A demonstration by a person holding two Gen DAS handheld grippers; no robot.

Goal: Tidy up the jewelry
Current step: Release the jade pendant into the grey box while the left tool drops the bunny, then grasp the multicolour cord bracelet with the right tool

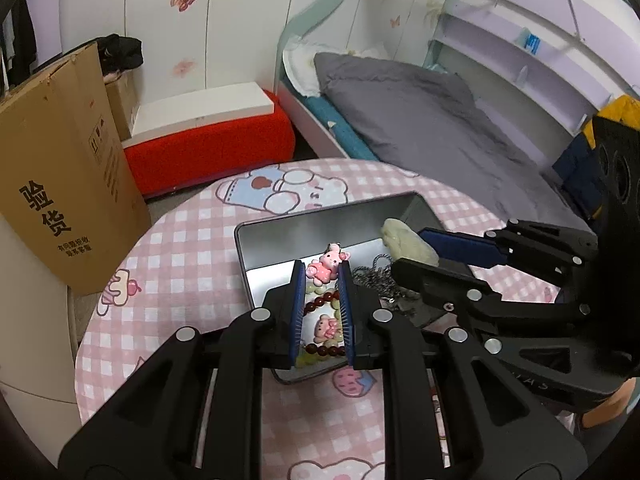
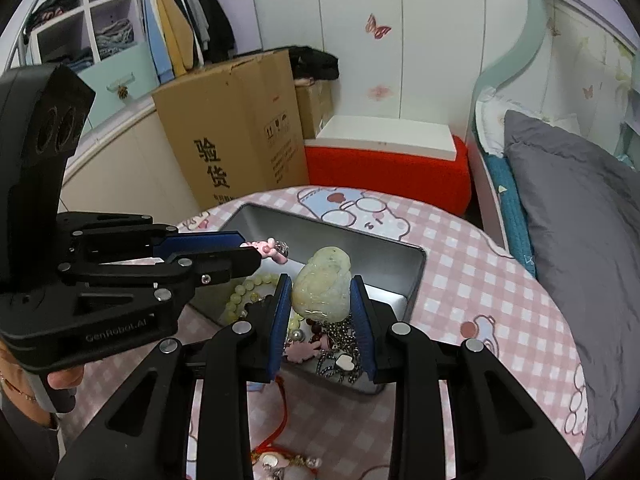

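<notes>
A silver metal tin (image 1: 280,232) (image 2: 384,256) stands open on the pink checked table. My left gripper (image 1: 322,270) is shut on a pink bunny charm (image 1: 326,267) and holds it over the tin; the charm also shows in the right wrist view (image 2: 272,250). My right gripper (image 2: 322,292) is shut on a pale green jade pendant (image 2: 322,290) above the tin; the pendant also shows in the left wrist view (image 1: 408,242). Inside the tin lie red beads (image 1: 320,300), pale bead bracelets (image 2: 244,294) and a silver chain (image 2: 340,336).
A red cord with charms (image 2: 280,432) lies on the table (image 1: 180,264) in front of the tin. A cardboard box (image 2: 240,128), a red stool (image 2: 384,172) and a bed with grey bedding (image 1: 420,120) surround the table.
</notes>
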